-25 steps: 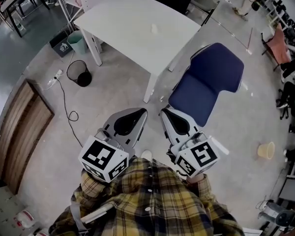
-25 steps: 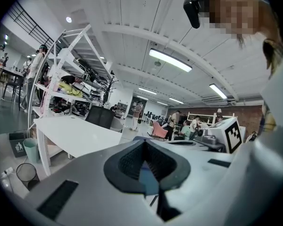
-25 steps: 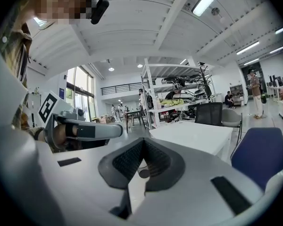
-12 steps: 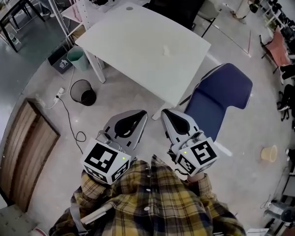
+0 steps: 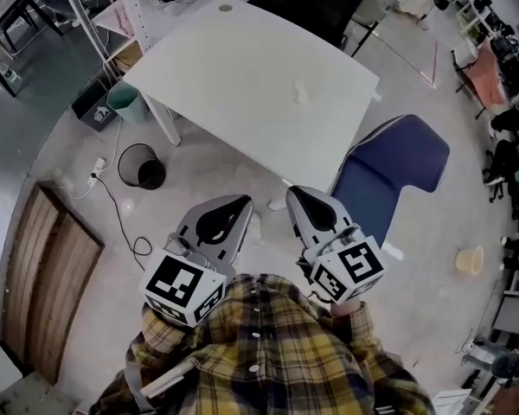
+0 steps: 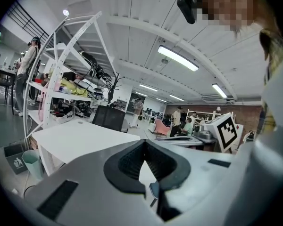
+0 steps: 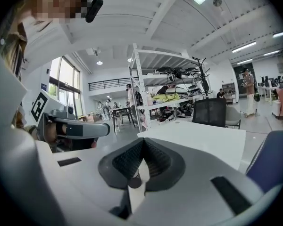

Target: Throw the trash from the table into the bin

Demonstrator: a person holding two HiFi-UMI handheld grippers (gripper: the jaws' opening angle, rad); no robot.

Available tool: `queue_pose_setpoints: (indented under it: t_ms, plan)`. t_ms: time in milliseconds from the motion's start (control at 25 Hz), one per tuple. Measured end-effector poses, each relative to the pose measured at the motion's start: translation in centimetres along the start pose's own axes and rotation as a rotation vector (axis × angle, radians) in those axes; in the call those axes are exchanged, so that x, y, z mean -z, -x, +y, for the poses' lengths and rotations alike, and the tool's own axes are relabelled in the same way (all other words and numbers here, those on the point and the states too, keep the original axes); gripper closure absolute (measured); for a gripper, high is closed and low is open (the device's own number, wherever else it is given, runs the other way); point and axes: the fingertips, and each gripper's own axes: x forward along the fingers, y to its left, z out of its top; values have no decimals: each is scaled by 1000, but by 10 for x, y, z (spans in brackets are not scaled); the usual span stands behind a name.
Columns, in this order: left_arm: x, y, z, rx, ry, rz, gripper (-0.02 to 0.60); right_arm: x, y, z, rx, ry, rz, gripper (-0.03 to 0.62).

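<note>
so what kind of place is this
Likely an open-plan lab or workshop office: a white table, a blue office chair, and tall white shelving racks loaded with gear.

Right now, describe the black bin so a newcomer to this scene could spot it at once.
Start at the big white table; on the floor beside its left leg stand three containers. The black bin is the round, open-topped one standing alone, while the teal bin and dark box sit together farther back.
</note>
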Motion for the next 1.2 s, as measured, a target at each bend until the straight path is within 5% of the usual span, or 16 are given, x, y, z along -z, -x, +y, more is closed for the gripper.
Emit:
queue_pose_setpoints:
  t_ms: [520, 1200]
  plan:
    - [-56, -118, 108, 50, -17, 18, 574, -42, -124, -116, 77, -9, 9, 595]
    - [-118, -256, 162, 180, -41, 44, 574, -89, -183, -248, 214, -37, 26, 595]
